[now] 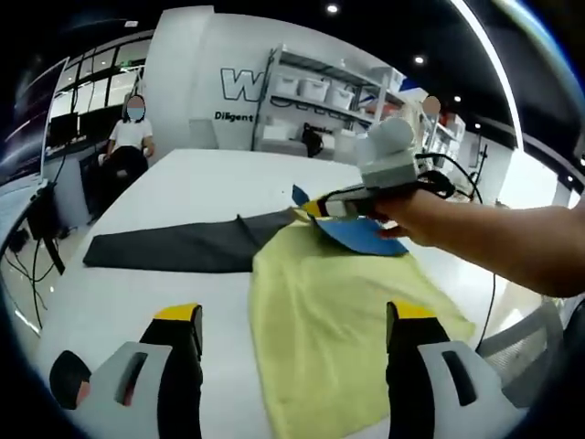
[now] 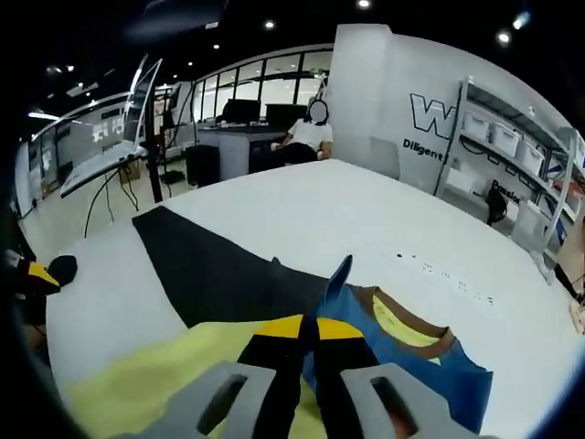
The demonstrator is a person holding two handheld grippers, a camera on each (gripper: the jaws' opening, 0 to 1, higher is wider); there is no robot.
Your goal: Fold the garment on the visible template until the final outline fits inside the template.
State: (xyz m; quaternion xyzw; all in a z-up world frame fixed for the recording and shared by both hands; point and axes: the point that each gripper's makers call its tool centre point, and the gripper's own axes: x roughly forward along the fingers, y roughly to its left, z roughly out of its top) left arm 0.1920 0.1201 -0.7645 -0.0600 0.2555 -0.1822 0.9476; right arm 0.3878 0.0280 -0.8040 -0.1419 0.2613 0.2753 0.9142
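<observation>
In the left gripper view, a seated person (image 1: 131, 137) in a white top is at the far left, beyond the white table (image 1: 137, 293). On the table lies a dark grey template (image 1: 183, 245), a long flat strip running from the left toward the middle. Just right of it, and lapping its right end, lies the garment (image 1: 338, 311), pale yellow with a blue part (image 1: 361, 233) at its far edge. The left gripper (image 1: 292, 347) hangs over the near end of the garment with its yellow-tipped jaws wide apart and nothing between them. Further right, the right gripper (image 1: 320, 207) comes in from the right in a person's hand (image 1: 407, 215), its tips closed on the far edge of the garment where yellow meets blue. Behind, on the far right, metal shelves (image 1: 320, 91) carry white bins (image 1: 313, 89); what the bins hold cannot be told.

In the right gripper view, the template (image 2: 210, 265) spreads from the left, the yellow cloth (image 2: 146, 384) lies near. The right gripper (image 2: 309, 334) has its jaws together, clamped on a raised fold of the blue part (image 2: 430, 366), which has a brown neckband (image 2: 411, 343) to the right. The far right shelves (image 2: 512, 137) also hold bins.
</observation>
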